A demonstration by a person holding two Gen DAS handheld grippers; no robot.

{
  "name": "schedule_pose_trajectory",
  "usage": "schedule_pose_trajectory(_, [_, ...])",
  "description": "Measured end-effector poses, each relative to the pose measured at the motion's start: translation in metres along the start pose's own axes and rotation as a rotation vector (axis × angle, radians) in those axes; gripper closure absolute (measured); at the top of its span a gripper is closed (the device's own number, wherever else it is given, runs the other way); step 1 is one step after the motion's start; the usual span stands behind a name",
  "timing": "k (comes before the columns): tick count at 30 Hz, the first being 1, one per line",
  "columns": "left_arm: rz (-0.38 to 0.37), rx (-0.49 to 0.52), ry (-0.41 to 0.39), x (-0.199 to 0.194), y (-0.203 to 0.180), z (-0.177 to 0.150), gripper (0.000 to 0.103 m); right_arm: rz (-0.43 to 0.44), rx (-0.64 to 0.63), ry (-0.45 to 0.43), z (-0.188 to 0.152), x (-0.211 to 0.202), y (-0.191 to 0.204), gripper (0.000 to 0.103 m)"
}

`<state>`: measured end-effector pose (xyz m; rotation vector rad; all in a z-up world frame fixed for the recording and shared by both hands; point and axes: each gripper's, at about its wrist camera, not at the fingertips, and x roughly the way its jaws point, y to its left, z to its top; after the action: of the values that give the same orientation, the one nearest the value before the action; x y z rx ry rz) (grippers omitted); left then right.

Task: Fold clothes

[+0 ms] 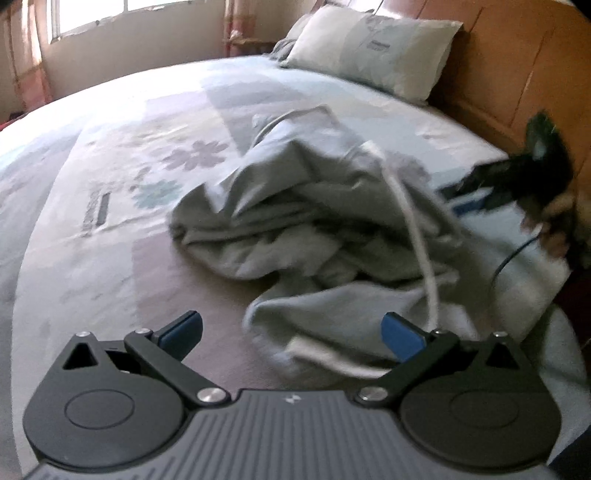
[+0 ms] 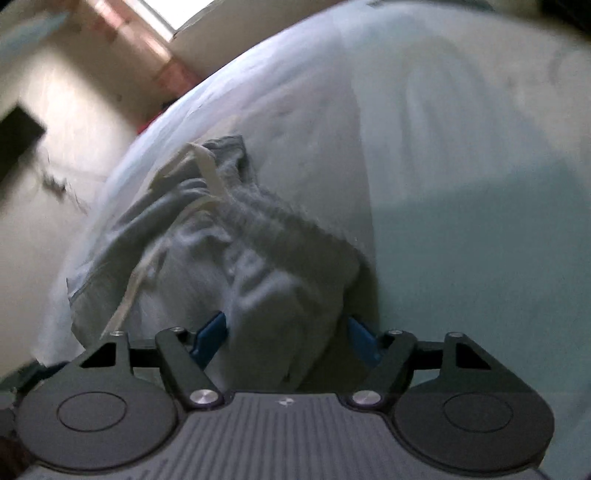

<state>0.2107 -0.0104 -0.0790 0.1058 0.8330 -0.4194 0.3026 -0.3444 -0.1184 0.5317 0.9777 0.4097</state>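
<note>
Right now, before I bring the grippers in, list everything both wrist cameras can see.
Garment: one, grey with a white drawstring, crumpled mid-bed.
Bed sheet: one, pale with flower print, covers the mattress under the garment.
Pillow: one, pale, against the headboard; a second may lie behind it.
Headboard: one, orange-brown wood, far right.
Window: one, bright, back wall, pinkish curtains beside it.
Left gripper: black with blue pads, open, garment's near edge between the jaws, pads not touching.
Right gripper: black with blue pads, straddling a bunched fold of the garment; whether the pads press is unclear.
Hand: one, blurred, holding the right gripper.
</note>
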Motion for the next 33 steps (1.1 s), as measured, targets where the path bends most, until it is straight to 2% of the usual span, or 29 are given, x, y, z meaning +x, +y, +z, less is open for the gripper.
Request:
schedule_pose_trajectory(3, [-0.026, -0.024, -0.014, 0.001, -0.009, 0.006, 0.001, 0.066, 0.069, -0.062, -0.008, 0.007, -0.012, 0.025])
schedule_pose_trajectory(6, [-0.045, -0.042, -0.014, 0.006, -0.015, 0.010, 0.001, 0.120, 0.113, -0.127, 0.000, 0.017, -0.019, 0.025])
schedule_pose_trajectory(11, [-0.035, -0.021, 0.003, 0.011, -0.028, 0.012, 0.001, 0.151, 0.099, -0.199, 0.006, 0.026, -0.019, 0.025])
schedule_pose_trajectory(12, [-0.032, -0.019, 0.003, 0.011, -0.029, 0.012, 0.001, 0.137, 0.092, -0.201, 0.005, 0.025, -0.017, 0.031])
schedule_pose_trajectory(13, [-0.030, -0.020, 0.002, 0.010, -0.030, 0.012, 0.001, 0.119, 0.088, -0.202, 0.002, 0.023, -0.015, 0.043])
schedule_pose_trajectory(14, [-0.028, -0.020, 0.001, 0.009, -0.030, 0.012, 0.001, 0.099, 0.088, -0.200, -0.002, 0.020, -0.014, 0.047])
schedule_pose_trajectory(16, [-0.022, -0.022, 0.001, 0.007, -0.030, 0.012, 0.001, 0.096, 0.096, -0.204, -0.008, 0.014, -0.010, 0.064])
schedule_pose_trajectory(19, [-0.004, -0.020, 0.001, 0.003, -0.029, 0.013, 0.001, 0.074, 0.079, -0.230, -0.015, -0.005, 0.001, 0.075])
schedule_pose_trajectory(23, [0.008, -0.008, -0.010, -0.004, -0.032, 0.014, 0.001, 0.035, 0.025, -0.278, -0.027, -0.050, 0.020, 0.088])
schedule_pose_trajectory(30, [-0.002, 0.000, -0.018, -0.007, -0.036, 0.012, 0.001, -0.059, 0.020, -0.315, -0.054, -0.123, 0.031, 0.089])
schedule_pose_trajectory(33, [-0.012, 0.004, -0.013, -0.004, -0.037, 0.012, 0.001, -0.134, 0.045, -0.242, -0.066, -0.129, 0.022, 0.082])
